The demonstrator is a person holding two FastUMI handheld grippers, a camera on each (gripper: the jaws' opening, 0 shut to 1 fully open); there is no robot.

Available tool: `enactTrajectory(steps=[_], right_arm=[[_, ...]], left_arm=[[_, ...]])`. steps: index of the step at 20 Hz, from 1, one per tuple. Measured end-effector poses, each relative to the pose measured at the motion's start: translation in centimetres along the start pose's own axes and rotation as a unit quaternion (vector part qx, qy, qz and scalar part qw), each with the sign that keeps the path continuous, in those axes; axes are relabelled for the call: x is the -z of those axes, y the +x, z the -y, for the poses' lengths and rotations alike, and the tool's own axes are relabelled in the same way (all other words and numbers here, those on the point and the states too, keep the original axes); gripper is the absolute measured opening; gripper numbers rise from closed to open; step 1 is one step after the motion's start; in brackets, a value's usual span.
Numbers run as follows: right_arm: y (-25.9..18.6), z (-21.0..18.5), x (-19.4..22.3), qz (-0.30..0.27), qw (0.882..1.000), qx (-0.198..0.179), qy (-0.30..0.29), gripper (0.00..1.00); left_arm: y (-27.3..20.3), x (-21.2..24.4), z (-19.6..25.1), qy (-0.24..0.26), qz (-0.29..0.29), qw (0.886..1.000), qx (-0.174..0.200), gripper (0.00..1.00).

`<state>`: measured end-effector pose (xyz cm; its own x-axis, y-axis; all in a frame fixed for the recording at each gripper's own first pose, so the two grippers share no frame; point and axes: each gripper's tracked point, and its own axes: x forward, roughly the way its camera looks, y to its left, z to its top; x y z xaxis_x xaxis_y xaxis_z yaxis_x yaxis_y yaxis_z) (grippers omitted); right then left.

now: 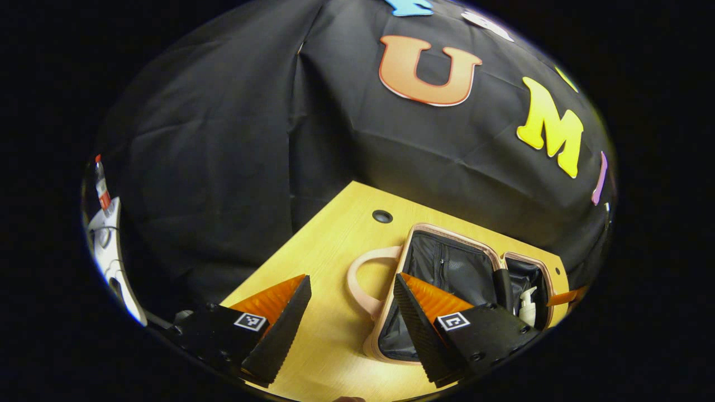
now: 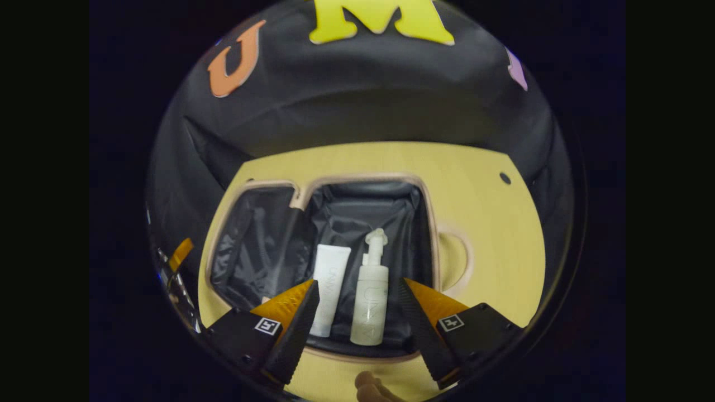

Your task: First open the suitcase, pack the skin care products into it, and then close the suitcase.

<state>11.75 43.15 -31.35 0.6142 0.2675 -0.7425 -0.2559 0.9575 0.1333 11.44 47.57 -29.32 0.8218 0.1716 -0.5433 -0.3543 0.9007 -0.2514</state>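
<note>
Two hand-held grippers hover over the work, both with jaws spread wide and nothing between them. The right hand-held gripper hangs above the near rim of the open suitcase, its fingers framing a white pump bottle that lies in the right-hand half on the black lining. Just beside the bottle, to its left, lies a white tube; whether the two touch cannot be told.

The left hand-held gripper sits over the table, near the pale loop handle at the suitcase's end, with one finger crossing over the rim of the other half, whose lining looks bare.

With both products lying inside, the closing step seems to be next. The shell looks stiff and light, its rim narrow and smooth, so a pinch there may slip; the free edge of the empty half, away from the hinge, seems the better place to grip and fold it over. The lining is soft and could bunch in the seam. The bottle, probably smooth plastic with a slim pump neck, may roll when the case moves.
</note>
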Motion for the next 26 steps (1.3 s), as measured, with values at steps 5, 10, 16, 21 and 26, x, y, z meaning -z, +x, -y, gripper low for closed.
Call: enactTrajectory(steps=[5,10,16,21,26], right_arm=[[-12.9,0.7,-4.6,0.142,0.988,-0.013,-0.063,0.81],[-26.6,4.1,-7.3,0.270,0.958,0.015,-0.098,0.83],[-35.4,9.5,-8.4,0.363,0.923,0.101,-0.080,0.82],[-38.6,13.0,-6.3,0.381,0.909,0.149,-0.076,0.81],[-39.2,16.0,-4.9,0.383,0.909,0.155,-0.050,0.81]], left_arm=[[4.0,1.6,-1.3,-0.077,-0.036,0.996,0.012,0.95],[6.9,3.4,-0.1,-0.222,-0.084,0.969,0.061,0.98],[9.0,3.7,0.6,-0.344,-0.096,0.930,0.084,0.48],[9.3,4.2,1.8,-0.415,-0.113,0.897,0.104,0.16],[8.3,2.8,2.2,-0.372,-0.109,0.918,0.081,0.08]])
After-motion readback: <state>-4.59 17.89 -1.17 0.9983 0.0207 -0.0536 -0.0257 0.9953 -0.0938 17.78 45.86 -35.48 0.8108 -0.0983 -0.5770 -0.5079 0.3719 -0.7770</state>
